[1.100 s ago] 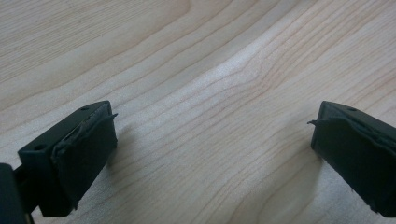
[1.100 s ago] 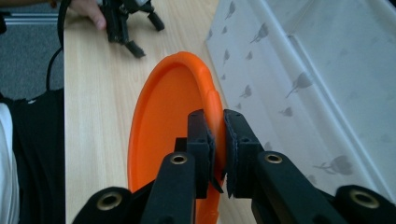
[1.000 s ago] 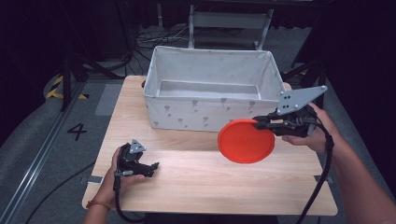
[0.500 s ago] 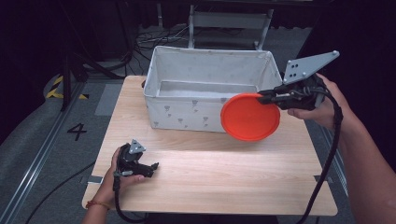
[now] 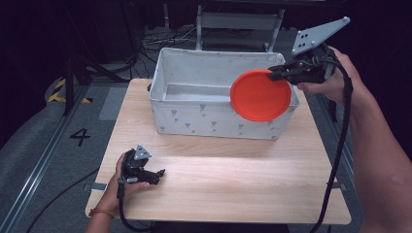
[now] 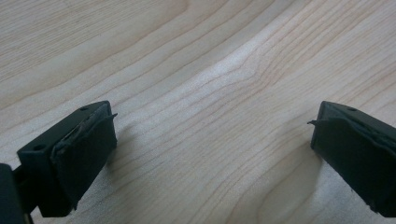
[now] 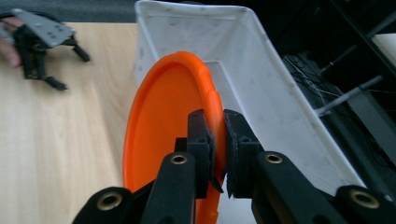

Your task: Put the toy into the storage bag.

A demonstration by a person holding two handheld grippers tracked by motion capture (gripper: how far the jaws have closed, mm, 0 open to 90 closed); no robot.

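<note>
An orange plate [image 5: 261, 94] hangs on edge in the air over the right front corner of the white fabric bin [image 5: 204, 73]. My right gripper [image 5: 273, 74] is shut on the plate's upper right rim. In the right gripper view the jaws pinch the orange plate [image 7: 163, 135] by its rim, with the bin [image 7: 261, 93] just behind it. My left gripper [image 5: 159, 174] rests on the wooden table [image 5: 233, 179] near its front left corner, open, with bare wood between the jaws. The left gripper [image 7: 67, 67] also shows far off in the right gripper view.
The bin's inside looks bare where it shows. Dark floor with cables and a metal frame [image 5: 238, 22] lies beyond the table's far edge. A floor mark "4" [image 5: 80, 137] sits left of the table.
My right gripper has lifted the orange plate up and away from me, from in front of the bin to over its right front corner. The left gripper has stayed put.
</note>
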